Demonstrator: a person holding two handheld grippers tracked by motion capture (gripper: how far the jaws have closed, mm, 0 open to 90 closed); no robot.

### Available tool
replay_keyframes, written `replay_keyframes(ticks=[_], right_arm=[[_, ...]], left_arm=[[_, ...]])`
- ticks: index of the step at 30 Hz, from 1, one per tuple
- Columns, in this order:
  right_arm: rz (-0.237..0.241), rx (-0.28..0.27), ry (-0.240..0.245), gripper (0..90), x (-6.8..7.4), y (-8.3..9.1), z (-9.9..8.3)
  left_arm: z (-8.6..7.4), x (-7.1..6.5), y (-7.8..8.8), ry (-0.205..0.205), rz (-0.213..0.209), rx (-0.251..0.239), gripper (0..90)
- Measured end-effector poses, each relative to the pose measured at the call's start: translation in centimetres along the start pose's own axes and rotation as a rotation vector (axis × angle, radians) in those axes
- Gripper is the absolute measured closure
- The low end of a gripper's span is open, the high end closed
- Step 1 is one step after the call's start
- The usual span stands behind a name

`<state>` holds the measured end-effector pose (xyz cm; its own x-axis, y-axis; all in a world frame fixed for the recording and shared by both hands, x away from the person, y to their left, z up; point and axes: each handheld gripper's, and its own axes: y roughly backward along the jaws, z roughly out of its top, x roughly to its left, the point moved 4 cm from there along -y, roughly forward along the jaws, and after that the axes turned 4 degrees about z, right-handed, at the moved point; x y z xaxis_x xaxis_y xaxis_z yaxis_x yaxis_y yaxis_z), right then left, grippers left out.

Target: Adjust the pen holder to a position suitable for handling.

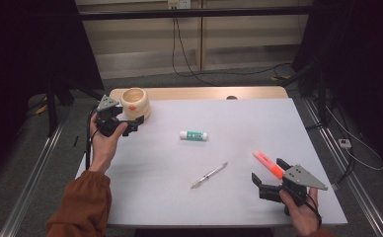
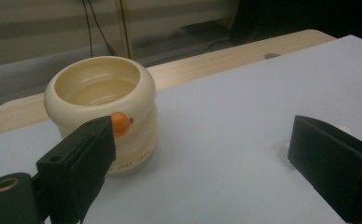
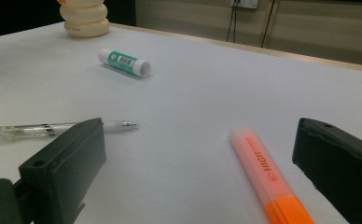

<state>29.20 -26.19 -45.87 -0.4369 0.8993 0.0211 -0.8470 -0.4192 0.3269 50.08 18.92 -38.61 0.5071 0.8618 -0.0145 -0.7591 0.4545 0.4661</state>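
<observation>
Beside the cup (image 1: 135, 103), at the table's far left corner, I hold my left gripper (image 1: 130, 124) with its jaws spread wide and nothing between them. In the left gripper view the cup (image 2: 102, 109) stands upright just past the left jaw, cream and ribbed, with a small orange knob on its side; I cannot tell whether the jaw touches it.

Well away from the cup, near the table's front right, my right gripper (image 1: 268, 177) is also wide open and grips nothing. The highlighter (image 1: 268, 164) lies flat on the white table (image 1: 258, 118), one end running in between the jaws. In the right gripper view the highlighter (image 3: 267, 172) lies nearer the right jaw, apart from both, orange cap toward me.

Between the cup and the highlighter lie two more things: a glue stick (image 1: 194, 135) on its side, closer to the cup, and a pen (image 1: 210, 175), closer to the highlighter. The right gripper view shows the pen (image 3: 60, 128) partly hidden behind the left jaw.
</observation>
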Motion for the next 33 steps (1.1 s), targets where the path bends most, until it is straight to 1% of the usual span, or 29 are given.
replay_keyframes(ticks=[2, 3, 4, 6, 8, 9, 10, 11, 12, 13, 14, 15, 16, 17, 18, 19, 21, 23, 24, 25, 26, 29, 30, 31, 32, 33], right_arm=[[0.001, 0.001, 0.0, 2.7, 0.0, -0.1, 0.0], [0.003, 0.001, -0.001, 2.7, 0.0, -0.1, 0.0], [0.006, 0.002, 0.0, 2.7, -0.1, -0.1, -0.1], [0.007, 0.005, -0.002, 2.8, -0.2, -0.2, -0.1], [0.008, 0.007, -0.009, 2.8, -0.2, -0.2, -0.2], [0.009, 0.009, -0.009, 2.8, -0.2, -0.3, -0.2], [0.011, 0.013, -0.008, 2.8, -0.2, -0.3, -0.2], [0.013, 0.015, -0.007, 2.7, -0.2, -0.3, -0.2], [0.015, 0.015, -0.006, 2.8, -0.1, -0.3, -0.2], [0.015, 0.015, -0.005, 2.8, -0.1, -0.3, -0.2], [0.02, 0.015, -0.006, 2.7, -0.1, -0.4, -0.2], [0.024, 0.014, -0.005, 2.7, 0.0, -0.4, -0.2], [0.026, 0.013, -0.003, 2.8, 0.0, -0.4, -0.2], [0.026, 0.012, -0.001, 2.7, 0.0, -0.4, -0.2], [0.026, 0.013, -0.001, 2.7, 0.0, -0.4, -0.2], [0.027, 0.012, -0.001, 2.7, 0.0, -0.4, -0.2], [0.025, 0.012, -0.001, 2.7, 0.0, -0.4, -0.2], [0.025, 0.013, -0.001, 2.7, 0.0, -0.4, -0.2], [0.024, 0.013, 0.001, 2.7, 0.0, -0.4, -0.2], [0.023, 0.015, -0.001, 2.7, 0.0, -0.3, -0.2], [0.02, 0.016, -0.003, 2.7, -0.1, -0.3, -0.2], [0.018, 0.015, -0.006, 2.7, -0.2, -0.3, -0.3], [0.018, 0.015, -0.009, 2.7, -0.2, -0.4, -0.3], [0.02, 0.014, -0.008, 2.7, -0.2, -0.4, -0.3], [0.021, 0.013, -0.006, 2.7, -0.2, -0.4, -0.2], [0.02, 0.014, -0.006, 2.7, -0.2, -0.4, -0.2]], left_arm=[[0.2, 0.4, -0.7, 0.012, 0.008, 0.008, 7.5], [0.4, 0.8, -1.4, 0.008, 0.025, 0.018, 7.5], [0.6, 1.1, -1.7, 0.007, 0.024, 0.022, 7.5], [0.8, 1.7, -2.4, -0.002, 0.044, 0.03, 7.5], [1.1, 2.4, -3.1, 0.007, 0.056, 0.047, 7.5], [1.1, 2.4, -3.1, 0.007, 0.056, 0.047, 7.5], [1.3, 3.3, -3.7, 0.018, 0.079, 0.051, 7.6], [1.4, 3.7, -3.9, 0.028, 0.077, 0.052, 7.6], [1.4, 3.7, -3.9, 0.028, 0.077, 0.052, 7.6], [1.7, 4.5, -4.3, 0.042, 0.098, 0.058, 7.7], [1.9, 4.9, -4.5, 0.043, 0.108, 0.061, 8.0], [2.0, 5.2, -4.7, 0.054, 0.114, 0.063, 8.1], [2.0, 5.2, -4.7, 0.054, 0.114, 0.063, 8.4], [2.3, 5.9, -5.0, 0.055, 0.131, 0.073, 9.2], [2.3, 5.9, -5.0, 0.055, 0.131, 0.073, 10.0], [2.5, 6.4, -5.4, 0.067, 0.135, 0.089, 10.8], [2.5, 7.0, -5.8, 0.086, 0.146, 0.088, 13.4], [2.4, 7.6, -6.3, 0.099, 0.148, 0.108, 15.6], [2.4, 7.6, -6.3, 0.099, 0.148, 0.108, 16.8], [2.4, 7.8, -6.5, 0.102, 0.152, 0.121, 19.8], [2.3, 8.1, -6.9, 0.122, 0.151, 0.133, 21.2], [2.2, 8.3, -7.3, 0.127, 0.153, 0.136, 22.0], [2.1, 8.3, -7.9, 0.128, 0.163, 0.151, 21.7], [2.1, 8.3, -7.9, 0.128, 0.163, 0.151, 20.4], [2.0, 8.5, -8.5, 0.132, 0.175, 0.175, 20.4], [2.0, 8.5, -8.5, 0.132, 0.175, 0.175, 21.1]])
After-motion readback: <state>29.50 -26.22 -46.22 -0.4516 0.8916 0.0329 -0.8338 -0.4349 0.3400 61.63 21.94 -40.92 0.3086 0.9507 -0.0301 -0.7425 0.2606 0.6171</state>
